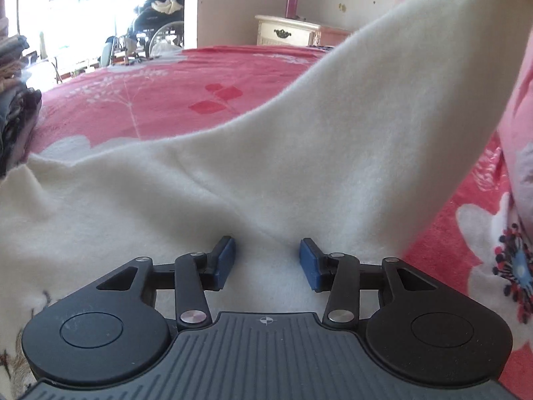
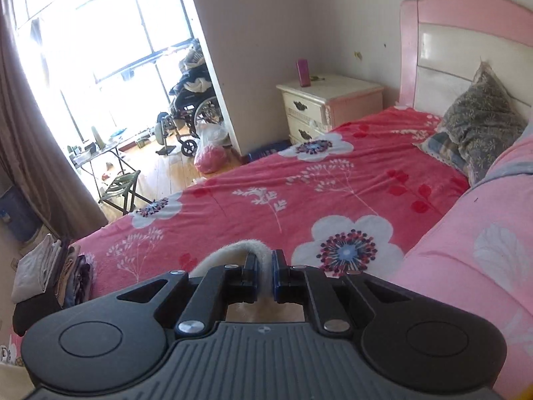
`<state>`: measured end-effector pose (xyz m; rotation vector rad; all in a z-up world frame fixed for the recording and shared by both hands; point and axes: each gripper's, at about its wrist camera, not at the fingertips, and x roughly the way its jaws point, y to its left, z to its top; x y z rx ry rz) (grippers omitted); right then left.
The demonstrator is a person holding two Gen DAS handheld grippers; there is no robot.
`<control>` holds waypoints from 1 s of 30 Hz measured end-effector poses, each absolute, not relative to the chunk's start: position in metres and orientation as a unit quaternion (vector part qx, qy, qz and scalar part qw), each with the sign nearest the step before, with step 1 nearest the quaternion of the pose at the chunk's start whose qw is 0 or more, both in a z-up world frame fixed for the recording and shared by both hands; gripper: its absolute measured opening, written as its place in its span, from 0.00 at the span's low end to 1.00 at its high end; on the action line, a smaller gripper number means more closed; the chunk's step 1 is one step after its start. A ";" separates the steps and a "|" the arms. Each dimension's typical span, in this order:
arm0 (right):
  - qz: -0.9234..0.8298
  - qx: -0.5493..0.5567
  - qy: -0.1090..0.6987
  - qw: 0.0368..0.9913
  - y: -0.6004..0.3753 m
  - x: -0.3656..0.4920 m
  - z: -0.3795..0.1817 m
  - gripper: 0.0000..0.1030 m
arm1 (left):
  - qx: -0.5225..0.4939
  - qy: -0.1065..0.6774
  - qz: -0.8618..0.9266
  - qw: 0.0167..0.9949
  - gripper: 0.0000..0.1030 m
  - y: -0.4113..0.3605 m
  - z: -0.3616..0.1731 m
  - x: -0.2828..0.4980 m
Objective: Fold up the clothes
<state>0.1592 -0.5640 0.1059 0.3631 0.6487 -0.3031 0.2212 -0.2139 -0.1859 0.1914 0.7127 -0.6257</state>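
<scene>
A cream fleece garment (image 1: pixel 299 150) lies spread over the bed, and one part of it rises in a taut sheet to the upper right corner of the left wrist view. My left gripper (image 1: pixel 268 260) is low over the garment with its blue pads (image 1: pixel 226 256) apart; the fleece lies under and between them, and they do not pinch it. In the right wrist view my right gripper (image 2: pixel 265 273) is shut on a thick rolled edge of the same fleece (image 2: pixel 233 250), held high above the bed. The rest of the garment is hidden below that gripper.
The bed carries a red flowered blanket (image 2: pixel 266 183). A pile of folded clothes (image 2: pixel 50 276) sits at its left edge. A pink quilt (image 2: pixel 466 250) is bunched along the right, with a grey pillow (image 2: pixel 479 120) at the headboard. A cream nightstand (image 2: pixel 326 103) stands beyond.
</scene>
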 end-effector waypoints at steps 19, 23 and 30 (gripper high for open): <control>-0.135 0.182 0.335 0.915 -0.542 0.156 0.087 0.09 | -0.008 0.343 -0.214 0.914 0.45 -0.100 -0.132 0.258; -0.117 0.178 0.332 0.919 -0.525 0.161 0.077 0.09 | -0.001 0.357 -0.134 0.924 0.45 -0.041 -0.138 0.276; -0.108 0.173 0.338 0.919 -0.499 0.177 0.075 0.09 | -0.021 0.393 -0.126 0.911 0.49 -0.027 -0.170 0.325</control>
